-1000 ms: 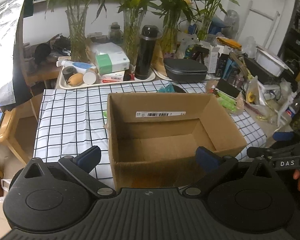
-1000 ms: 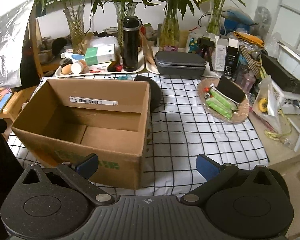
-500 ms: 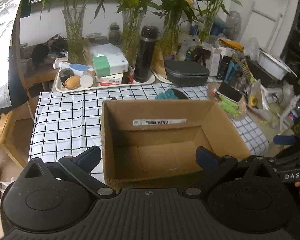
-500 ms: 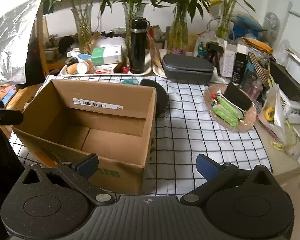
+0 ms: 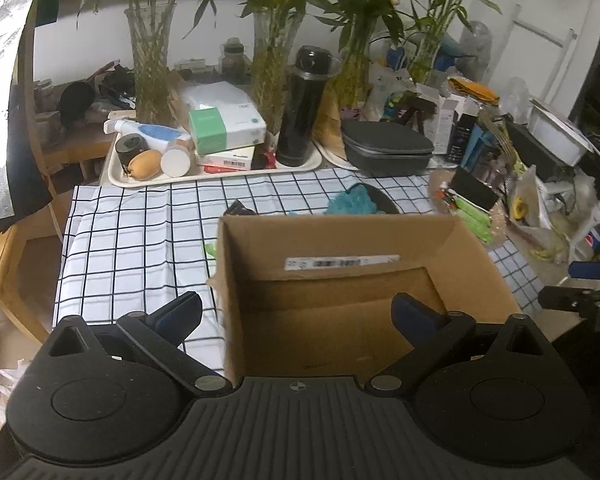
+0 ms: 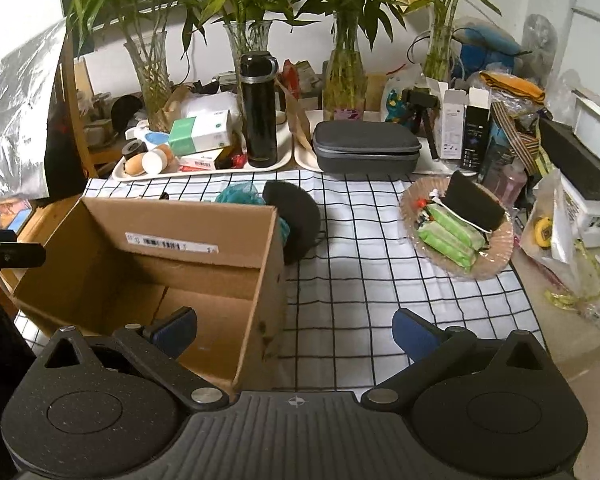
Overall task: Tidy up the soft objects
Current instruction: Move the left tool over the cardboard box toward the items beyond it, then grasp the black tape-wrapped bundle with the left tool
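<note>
Teal fuzzy thing [image 6: 236, 194] and the black round soft thing [image 6: 296, 220] both sit on the checked cloth just behind the cardboard box [image 6: 204, 240], pressed against its far right corner. Box looks empty. Right gripper [image 6: 294, 330] is the nearer one I'd say, with open cloth straight ahead to go round the box's right wall. Left gripper [image 5: 296, 312] hangs over the box, so its far wall is in the way. Both jaws spread wide, holding nothing.

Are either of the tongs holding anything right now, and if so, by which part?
No. Both the left tongs and right tongs are open and empty.
</note>
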Motion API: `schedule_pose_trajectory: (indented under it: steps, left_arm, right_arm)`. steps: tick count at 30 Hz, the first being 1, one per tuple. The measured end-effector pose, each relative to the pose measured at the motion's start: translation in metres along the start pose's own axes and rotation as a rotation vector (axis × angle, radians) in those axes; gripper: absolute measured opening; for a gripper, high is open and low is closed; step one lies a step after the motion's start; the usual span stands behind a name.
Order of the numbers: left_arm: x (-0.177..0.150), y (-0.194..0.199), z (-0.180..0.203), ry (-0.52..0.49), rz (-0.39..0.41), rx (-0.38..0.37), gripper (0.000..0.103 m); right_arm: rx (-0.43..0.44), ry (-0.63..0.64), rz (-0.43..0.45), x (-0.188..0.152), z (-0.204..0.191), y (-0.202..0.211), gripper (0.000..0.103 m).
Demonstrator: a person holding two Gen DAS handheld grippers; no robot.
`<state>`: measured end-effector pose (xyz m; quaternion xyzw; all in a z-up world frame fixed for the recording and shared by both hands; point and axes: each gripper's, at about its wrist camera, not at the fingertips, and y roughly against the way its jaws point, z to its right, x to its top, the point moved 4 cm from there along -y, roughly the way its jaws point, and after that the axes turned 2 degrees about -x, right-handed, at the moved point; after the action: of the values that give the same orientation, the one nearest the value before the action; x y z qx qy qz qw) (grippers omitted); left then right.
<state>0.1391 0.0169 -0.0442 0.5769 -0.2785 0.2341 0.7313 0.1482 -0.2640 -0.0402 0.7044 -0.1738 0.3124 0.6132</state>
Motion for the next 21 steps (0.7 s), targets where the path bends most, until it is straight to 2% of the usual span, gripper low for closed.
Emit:
schedule_pose_trajectory:
  steps: [5,9,15,21]
  left_arm:
    - [0.014,-0.005,-0.016,0.016,0.024,0.001,0.103]
    - [0.028,-0.016,-0.035,0.045,0.037,-0.005,0.103]
    - [0.044,-0.057,-0.072,0.165,-0.008,-0.114,0.103]
    - [0.06,-0.095,-0.099,0.229,-0.017,-0.136,0.103]
  right_arm:
    - [0.07,-0.06,-0.004,0.012,0.011,-0.02,0.103]
    - [0.067,-0.08,0.0,0.024,0.018,-0.036,0.103]
    - [0.092,-0.113,0.013,0.044,0.028,-0.062,0.103]
    - [0.057,-0.106,0.007,0.06,0.035,-0.091,0.103]
